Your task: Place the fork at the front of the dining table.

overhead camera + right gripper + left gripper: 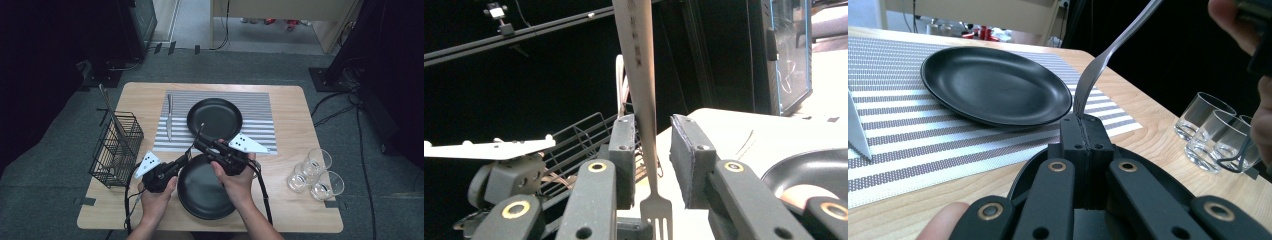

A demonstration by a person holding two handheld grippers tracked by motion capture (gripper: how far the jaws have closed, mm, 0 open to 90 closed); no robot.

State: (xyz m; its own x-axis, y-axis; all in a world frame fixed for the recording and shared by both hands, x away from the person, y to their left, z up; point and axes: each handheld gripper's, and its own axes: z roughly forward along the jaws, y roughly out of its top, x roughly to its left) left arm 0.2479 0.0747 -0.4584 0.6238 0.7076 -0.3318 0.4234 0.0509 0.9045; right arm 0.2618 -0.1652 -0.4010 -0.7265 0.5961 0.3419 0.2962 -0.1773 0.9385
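Steel fork clamped by left fingers, right fingers apart around it, wire basket holding utensils

A fork stands upright, tines down, between the right gripper's parted jaws, close by the left pad and clear of the other. Behind sit a wire basket, the left gripper and a black plate's rim.

1. Fork: plain silver metal.
2. Two plates: matte black.
3. Placemat: grey and white stripes.
4. Table: light wood grain.
5. Basket: black wire.
6. Glasses: clear.
7. Claw jaws: black, brass rivets.
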